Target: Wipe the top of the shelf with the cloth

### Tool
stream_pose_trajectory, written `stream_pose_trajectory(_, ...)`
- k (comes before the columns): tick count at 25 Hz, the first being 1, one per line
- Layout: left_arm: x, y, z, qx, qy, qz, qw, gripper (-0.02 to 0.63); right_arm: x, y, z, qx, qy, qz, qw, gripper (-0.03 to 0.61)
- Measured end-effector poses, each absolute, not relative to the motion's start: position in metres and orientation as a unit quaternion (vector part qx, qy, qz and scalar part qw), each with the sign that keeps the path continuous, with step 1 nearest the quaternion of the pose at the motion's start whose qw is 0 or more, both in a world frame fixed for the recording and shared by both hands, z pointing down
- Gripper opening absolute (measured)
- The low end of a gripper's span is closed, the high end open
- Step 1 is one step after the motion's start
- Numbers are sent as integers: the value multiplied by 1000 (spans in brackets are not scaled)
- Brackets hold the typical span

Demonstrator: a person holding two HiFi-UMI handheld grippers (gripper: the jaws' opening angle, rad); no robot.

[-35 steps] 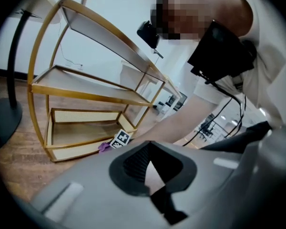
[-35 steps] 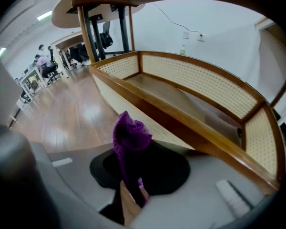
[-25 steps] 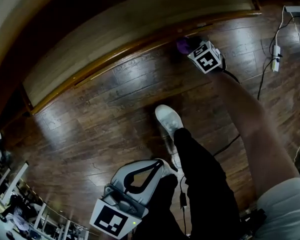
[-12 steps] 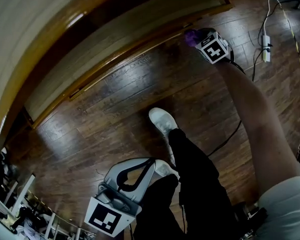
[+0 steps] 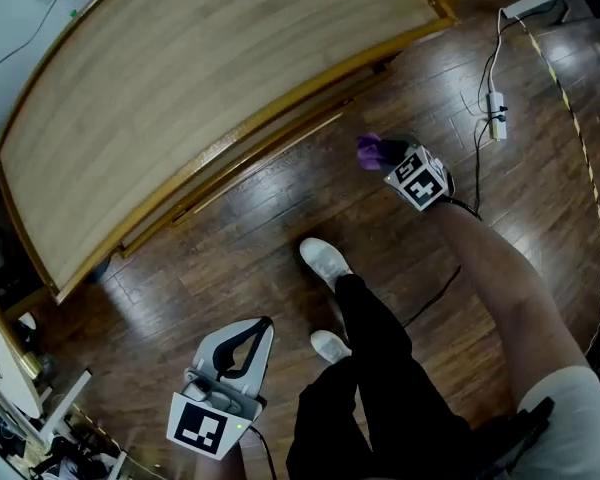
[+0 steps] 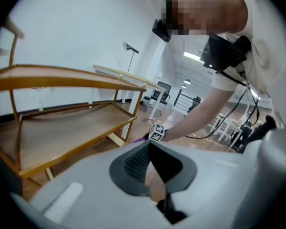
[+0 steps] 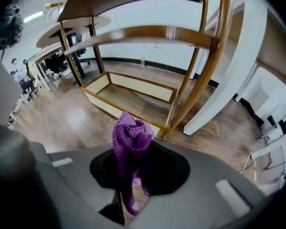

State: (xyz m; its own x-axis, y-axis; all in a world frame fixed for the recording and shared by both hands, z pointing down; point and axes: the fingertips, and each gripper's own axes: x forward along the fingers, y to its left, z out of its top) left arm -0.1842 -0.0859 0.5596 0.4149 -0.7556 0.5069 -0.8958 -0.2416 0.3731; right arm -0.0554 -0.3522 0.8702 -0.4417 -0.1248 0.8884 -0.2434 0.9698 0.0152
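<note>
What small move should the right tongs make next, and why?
Probably lift the right tongs and bring the purple cloth up onto the shelf top. The tongs are shut on the cloth, but they hang over the wood floor in front of the shelf, lower than its top, so nothing is being wiped.

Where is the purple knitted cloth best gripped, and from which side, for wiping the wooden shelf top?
Grip the purple knitted cloth at its narrow part, from the tail side, as the right gripper does: the jaws are shut there, and the bunched end stands out past them, free to press on the wooden shelf top.
</note>
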Motion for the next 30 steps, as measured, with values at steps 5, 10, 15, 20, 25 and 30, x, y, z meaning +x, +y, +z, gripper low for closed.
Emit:
stream_pose_trajectory(5, -178, -68, 486, 786, -540, 114, 280, 17, -15, -296, 776, 125, -869, 93, 470, 89)
stream_pose_trajectory(10, -142, -32, 422, 791, -549, 93, 253, 17, 22, -259, 667, 167, -894, 112, 402, 89)
stream_pose_trajectory(15, -107, 29, 363, 798, -558, 96, 206, 17, 41, -207, 552, 175, -927, 101, 317, 89)
stream_pose_trajectory(20, -75, 104, 310, 797, -563, 93, 197, 17, 75, -126, 426, 185, -950, 114, 224, 89)
stream_pose_trajectory(25, -47, 140, 254, 794, -573, 82, 185, 17, 127, -61, 325, 185, -961, 125, 163, 89)
stream_pose_trajectory(30, -11, 175, 218, 794, -575, 84, 178, 17, 176, -16, 255, 159, -970, 140, 123, 92)
